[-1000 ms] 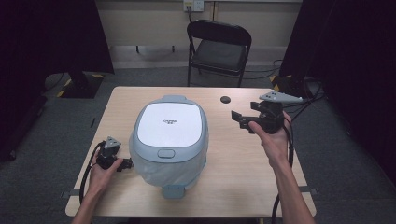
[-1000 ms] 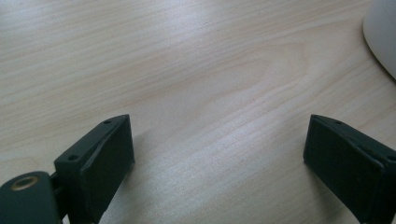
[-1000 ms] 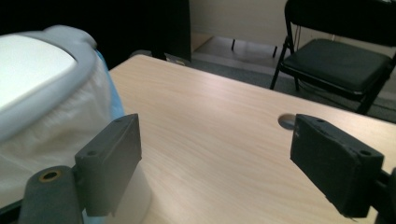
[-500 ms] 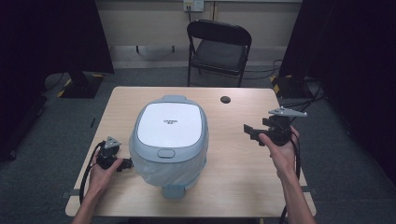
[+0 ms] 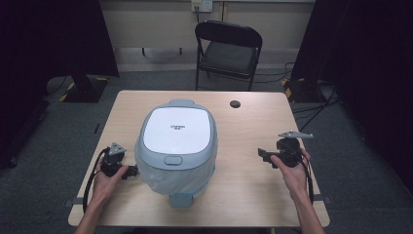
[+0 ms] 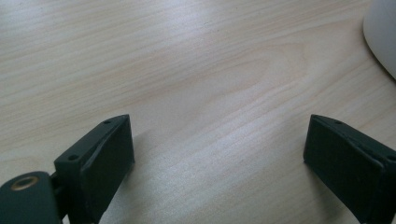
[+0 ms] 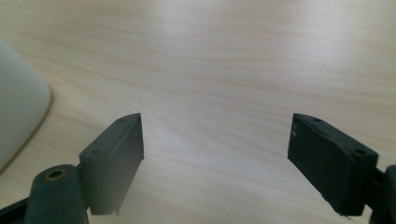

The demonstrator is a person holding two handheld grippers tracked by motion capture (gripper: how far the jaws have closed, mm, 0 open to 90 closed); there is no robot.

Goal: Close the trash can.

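Rice cooker point(image 5: 176, 146), lid down, sat at the middle of the wooden table point(image 5: 253, 195), nearer the person's edge. Left gripper point(image 5: 132, 171) lay low on the table just beside the cooker's left flank, jaws spread, nothing between them but bare wood; cooker wall at the right edge of the left gripper view point(image 6: 383, 37). Right gripper point(image 5: 263, 155) was held well apart from the cooker's right side, jaws spread and empty. Small black disc point(image 5: 235, 104) lay near the far edge. Folding chair point(image 5: 228, 51) stood beyond the table.
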